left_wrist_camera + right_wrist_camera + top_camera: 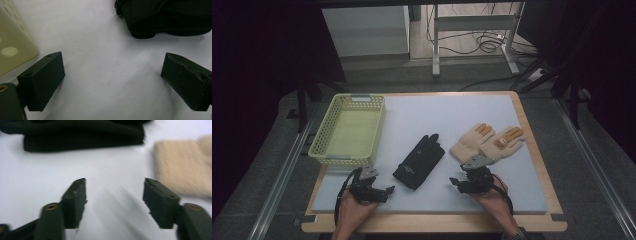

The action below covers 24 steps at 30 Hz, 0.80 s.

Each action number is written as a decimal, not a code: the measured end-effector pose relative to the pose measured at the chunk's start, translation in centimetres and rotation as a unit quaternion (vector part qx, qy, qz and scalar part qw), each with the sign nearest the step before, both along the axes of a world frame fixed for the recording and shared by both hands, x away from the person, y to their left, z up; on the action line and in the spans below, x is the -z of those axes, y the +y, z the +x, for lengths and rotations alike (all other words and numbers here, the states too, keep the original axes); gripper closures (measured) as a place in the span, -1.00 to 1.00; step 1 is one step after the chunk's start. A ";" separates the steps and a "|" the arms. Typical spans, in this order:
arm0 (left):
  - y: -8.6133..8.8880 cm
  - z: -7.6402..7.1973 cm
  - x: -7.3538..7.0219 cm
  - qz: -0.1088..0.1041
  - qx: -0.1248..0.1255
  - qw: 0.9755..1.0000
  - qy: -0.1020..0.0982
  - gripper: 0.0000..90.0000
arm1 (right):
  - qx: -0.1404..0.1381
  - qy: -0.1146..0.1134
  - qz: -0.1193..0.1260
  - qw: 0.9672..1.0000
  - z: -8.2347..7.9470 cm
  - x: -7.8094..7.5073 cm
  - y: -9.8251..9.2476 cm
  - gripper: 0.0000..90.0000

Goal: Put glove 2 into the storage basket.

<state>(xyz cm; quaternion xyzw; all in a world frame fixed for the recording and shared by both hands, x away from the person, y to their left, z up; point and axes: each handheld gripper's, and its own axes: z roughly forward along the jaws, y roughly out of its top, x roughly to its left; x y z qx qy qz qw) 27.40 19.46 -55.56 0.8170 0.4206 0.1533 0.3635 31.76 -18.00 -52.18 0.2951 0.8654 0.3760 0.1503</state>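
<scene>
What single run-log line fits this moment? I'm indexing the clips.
left gripper: open, empty | right gripper: open, empty | black glove: on mat, between grippers | beige gloves: on mat | basket: empty

I am finding no legible text, label, brand name, number or sign in any view. The black glove [419, 161] is carrying a small pale mark on its back — too small and blurred for me to be reading it. One beige glove [503, 142] is showing a round pale patch — nothing readable on it either.
</scene>
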 end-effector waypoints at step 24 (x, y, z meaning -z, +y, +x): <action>-3.2 0.8 -2.8 -0.007 0.057 0.998 0.020 -1.00 | 0.033 0.007 -0.010 0.999 0.3 1.2 -2.9 -0.55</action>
